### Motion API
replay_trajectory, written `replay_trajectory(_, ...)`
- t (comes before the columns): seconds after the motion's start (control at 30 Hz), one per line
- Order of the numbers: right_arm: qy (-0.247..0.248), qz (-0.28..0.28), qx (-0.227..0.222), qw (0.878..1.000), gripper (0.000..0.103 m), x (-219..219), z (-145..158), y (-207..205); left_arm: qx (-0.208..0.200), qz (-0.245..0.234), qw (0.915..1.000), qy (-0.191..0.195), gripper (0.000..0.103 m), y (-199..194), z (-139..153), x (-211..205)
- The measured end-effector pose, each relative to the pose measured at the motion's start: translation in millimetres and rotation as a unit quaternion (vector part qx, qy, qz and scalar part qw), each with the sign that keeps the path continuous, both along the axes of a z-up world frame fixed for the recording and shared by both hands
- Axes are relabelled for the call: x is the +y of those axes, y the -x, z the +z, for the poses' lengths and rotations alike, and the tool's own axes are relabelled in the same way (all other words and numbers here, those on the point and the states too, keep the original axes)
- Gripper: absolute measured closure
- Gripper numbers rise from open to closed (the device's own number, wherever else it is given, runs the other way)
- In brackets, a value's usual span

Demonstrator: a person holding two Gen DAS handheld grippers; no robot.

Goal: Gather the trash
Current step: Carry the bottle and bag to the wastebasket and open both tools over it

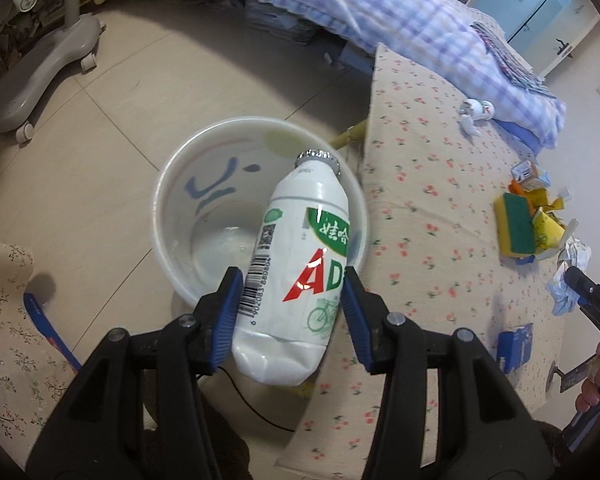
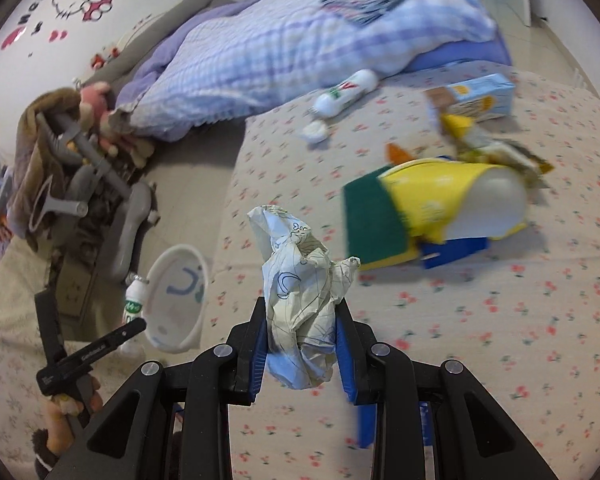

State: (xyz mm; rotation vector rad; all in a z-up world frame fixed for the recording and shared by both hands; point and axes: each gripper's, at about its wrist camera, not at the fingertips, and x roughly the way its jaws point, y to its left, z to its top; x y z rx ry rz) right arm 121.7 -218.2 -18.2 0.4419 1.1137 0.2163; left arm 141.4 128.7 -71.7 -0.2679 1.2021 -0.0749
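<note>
1. Bottle [image 1: 300, 264], white plastic with a green and red label and a foil top, is pinched across its middle between the blue pads of the left gripper [image 1: 290, 312]; it tilts neck-forward above the white basin [image 1: 204, 184] on the tiled floor.
2. Basin interior looks bare, apart from blue markings on its inner wall.
3. Right gripper [image 2: 302, 344] is clamped on a wad of crumpled paper [image 2: 300, 292], held over the flowered cloth [image 2: 480, 340] of the table.
4. Remaining on the cloth: a green-and-yellow sponge [image 2: 374, 224], a crushed yellow cup [image 2: 452, 200], a light-blue carton [image 2: 480, 96], and a second white bottle [image 2: 346, 94] lying on its side near the checked quilt [image 2: 260, 52].
5. Right wrist view shows the basin beside the table's edge, well apart from the paper.
</note>
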Motion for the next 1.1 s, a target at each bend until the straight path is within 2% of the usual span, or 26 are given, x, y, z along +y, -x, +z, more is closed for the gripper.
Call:
replay_trajectory(0.2, 0.003, 0.039, 0.007, 0.999, 0.072, 55, -11, -14, 0.001, 0.005, 1.0000, -0.003, 0.051, -4, -10, 13)
replay_trajectory(0.23, 0.002, 0.043, 0.009, 0.999, 0.072, 62, -14, -15, 0.003, 0.009, 0.9999, -0.007, 0.046, -4, -10, 15)
replay_trajectory(0.33, -0.002, 0.053, 0.016, 0.998, 0.072, 79, -20, -19, 0.001, 0.017, 0.9997, -0.017, 0.015, 0, -7, 21)
replay_trajectory(0.47, -0.003, 0.067, 0.024, 0.997, 0.072, 103, -28, -25, -0.006, 0.023, 0.9991, -0.036, 0.011, 11, 1, 29)
replay_trajectory(0.67, -0.003, 0.089, 0.033, 0.996, 0.071, 139, -39, -35, 0.010, 0.055, 0.9978, -0.035, 0.008, 26, -1, 53)
replay_trajectory(0.9, -0.005, 0.124, 0.026, 0.992, 0.071, 181, -45, -44, 0.010, 0.071, 0.9921, -0.103, 0.008, 41, -1, 80)
replay_trajectory(1.1, -0.015, 0.152, 0.018, 0.988, 0.070, 211, -49, -51, 0.009, 0.083, 0.9899, -0.115, 0.008, 49, 0, 100)
